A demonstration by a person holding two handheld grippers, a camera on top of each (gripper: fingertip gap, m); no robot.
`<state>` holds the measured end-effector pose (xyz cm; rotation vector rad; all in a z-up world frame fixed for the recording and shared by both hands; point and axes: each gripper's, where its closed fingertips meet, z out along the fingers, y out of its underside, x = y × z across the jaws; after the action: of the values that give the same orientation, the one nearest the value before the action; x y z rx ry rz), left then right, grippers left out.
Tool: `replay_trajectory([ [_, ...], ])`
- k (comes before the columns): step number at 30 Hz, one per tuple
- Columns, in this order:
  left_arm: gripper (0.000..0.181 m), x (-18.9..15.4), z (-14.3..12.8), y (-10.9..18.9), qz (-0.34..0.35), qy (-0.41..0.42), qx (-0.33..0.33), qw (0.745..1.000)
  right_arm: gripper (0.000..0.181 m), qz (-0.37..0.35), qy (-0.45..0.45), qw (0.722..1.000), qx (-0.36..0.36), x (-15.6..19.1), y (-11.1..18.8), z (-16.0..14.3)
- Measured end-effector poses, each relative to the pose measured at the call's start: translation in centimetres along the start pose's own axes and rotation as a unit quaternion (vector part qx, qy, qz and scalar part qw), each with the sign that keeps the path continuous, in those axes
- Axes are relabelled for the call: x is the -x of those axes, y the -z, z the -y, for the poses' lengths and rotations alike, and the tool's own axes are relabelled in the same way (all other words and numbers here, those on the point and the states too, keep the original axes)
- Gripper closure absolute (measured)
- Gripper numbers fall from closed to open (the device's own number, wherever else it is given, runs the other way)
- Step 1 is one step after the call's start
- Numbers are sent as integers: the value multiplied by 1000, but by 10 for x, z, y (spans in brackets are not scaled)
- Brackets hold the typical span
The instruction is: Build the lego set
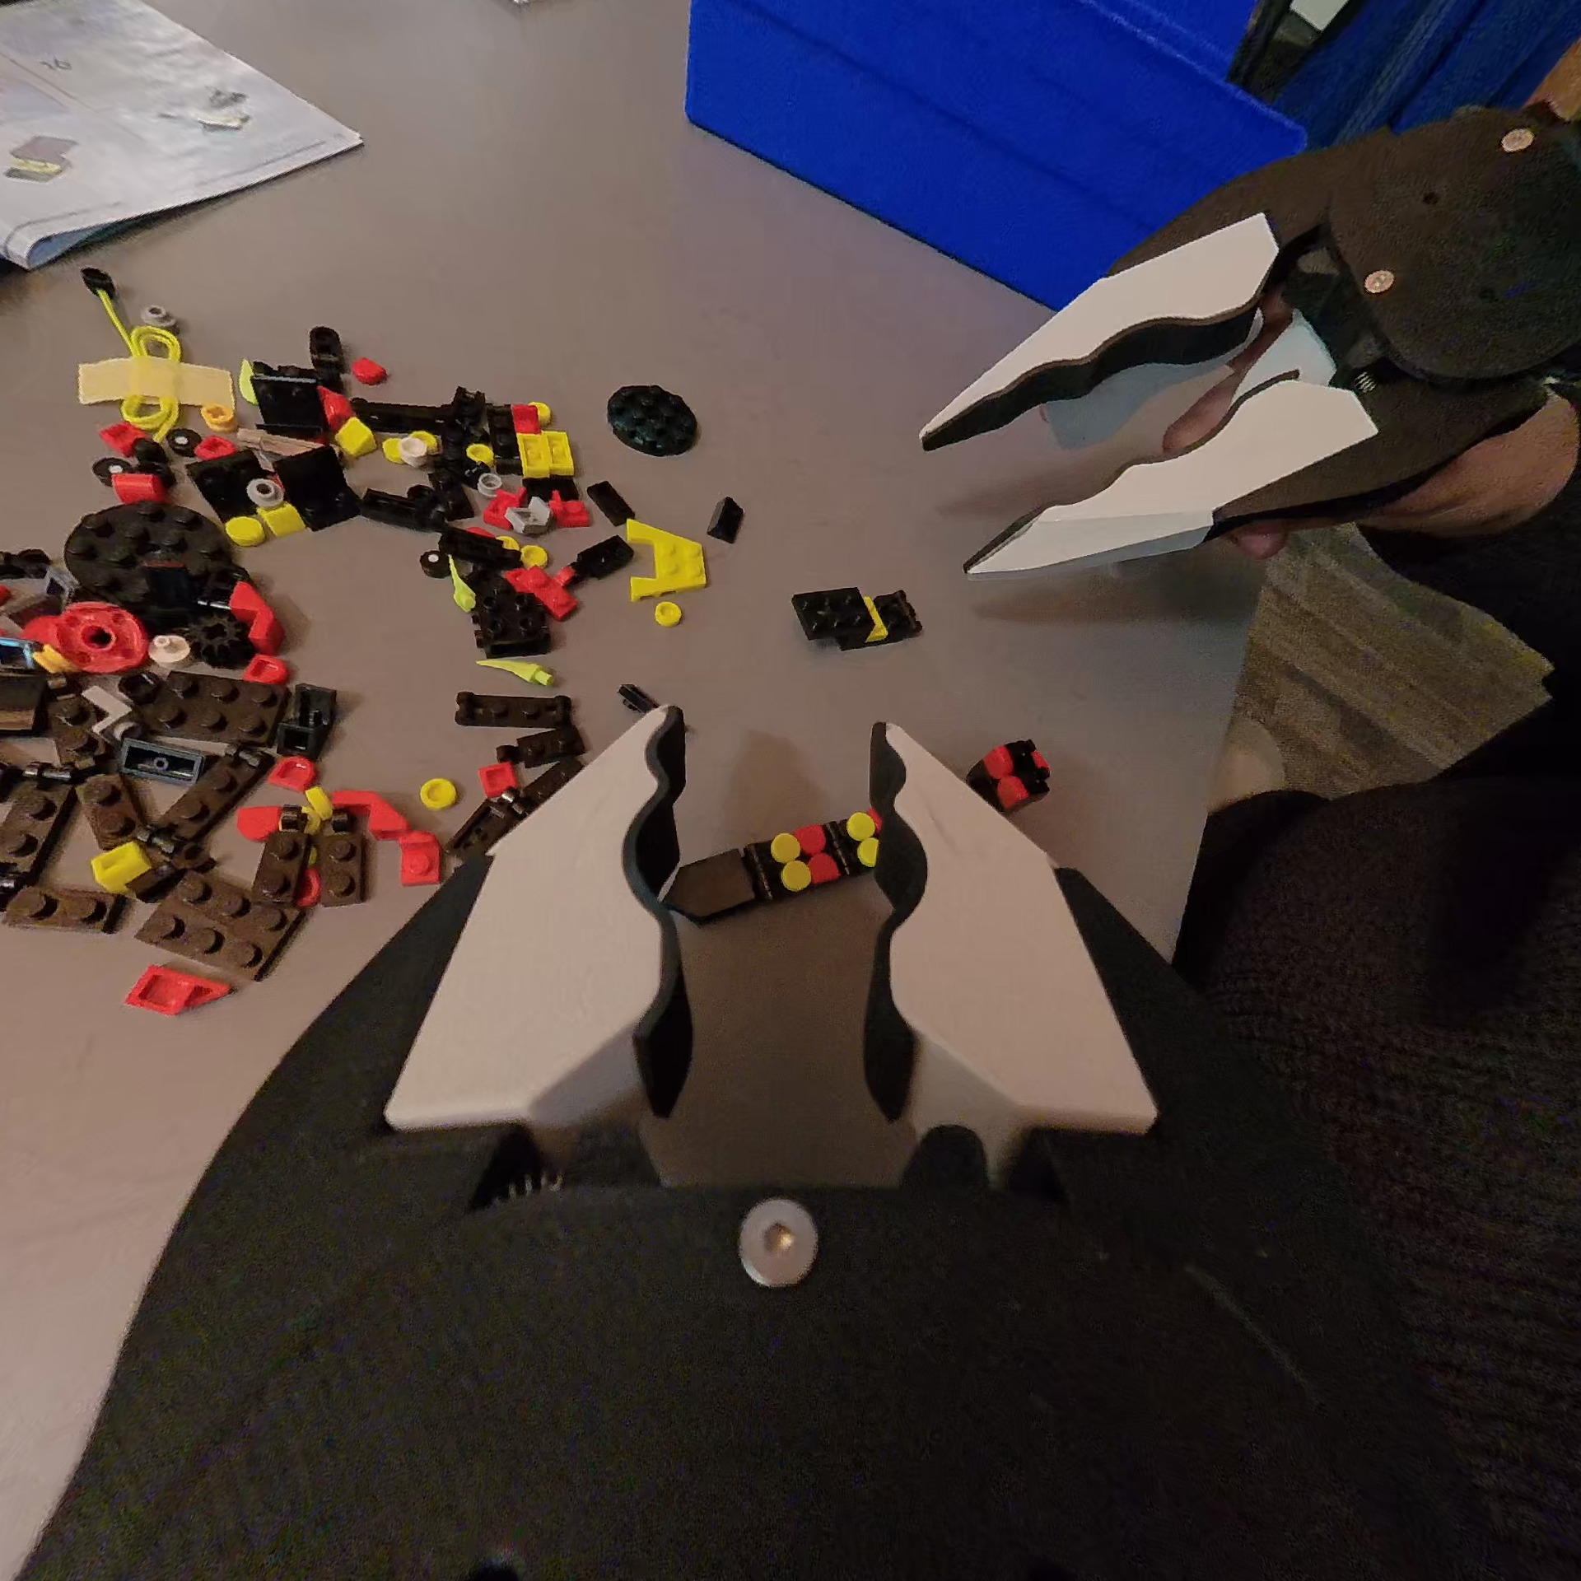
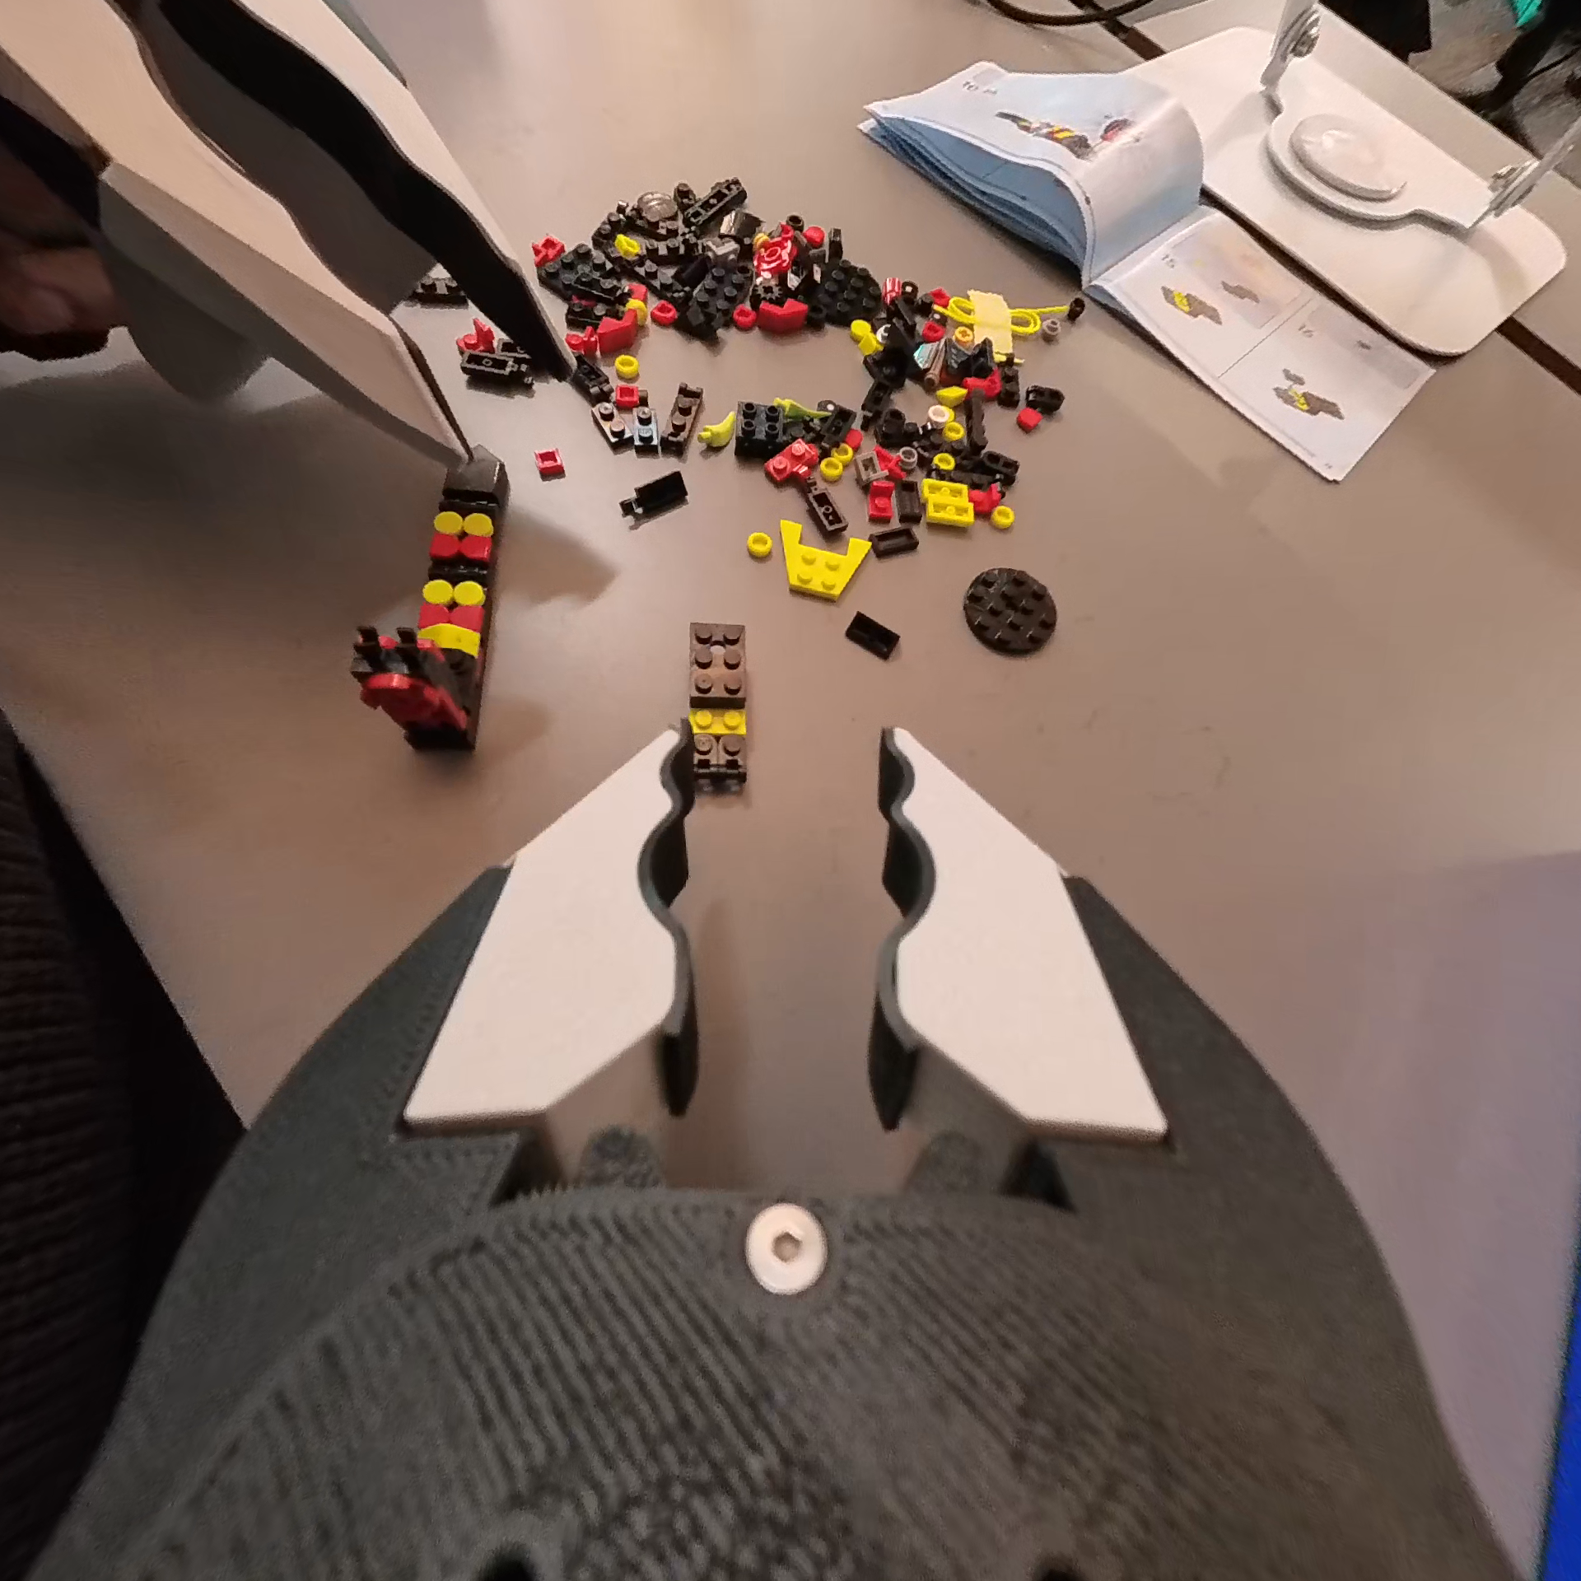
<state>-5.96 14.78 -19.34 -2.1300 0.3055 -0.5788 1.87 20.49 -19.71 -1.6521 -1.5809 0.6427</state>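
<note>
A long black build with red and yellow round tiles [image 1: 796, 855] lies on the grey table between the fingers of my left gripper [image 1: 778, 736], which is open. Its red-and-black end [image 1: 1009, 774] shows past the right finger. In the right wrist view the build [image 2: 453, 590] lies at the left, with the left gripper [image 2: 509, 411] over its far black end. My right gripper [image 2: 783, 744] is open and empty. A small black and yellow plate stack [image 2: 717, 701] lies just ahead of its left fingertip and also shows in the left wrist view [image 1: 855, 616], below the right gripper [image 1: 950, 505].
A pile of loose black, red and yellow pieces [image 1: 299, 599] [image 2: 813, 342] covers the table. A yellow wedge plate [image 2: 821, 556] and a round black plate [image 2: 1009, 612] lie apart. An open booklet [image 2: 1112, 197], a white stand base [image 2: 1369, 171] and a blue box [image 1: 941, 111] stand farther back.
</note>
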Motion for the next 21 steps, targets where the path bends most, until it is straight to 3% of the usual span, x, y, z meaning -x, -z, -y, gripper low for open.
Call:
replay_trajectory([
  [21, 140, 0, -3, -2, -7, 9, 6, 1000, 140, 5, -9, 1000, 18, 0, -3, -7],
])
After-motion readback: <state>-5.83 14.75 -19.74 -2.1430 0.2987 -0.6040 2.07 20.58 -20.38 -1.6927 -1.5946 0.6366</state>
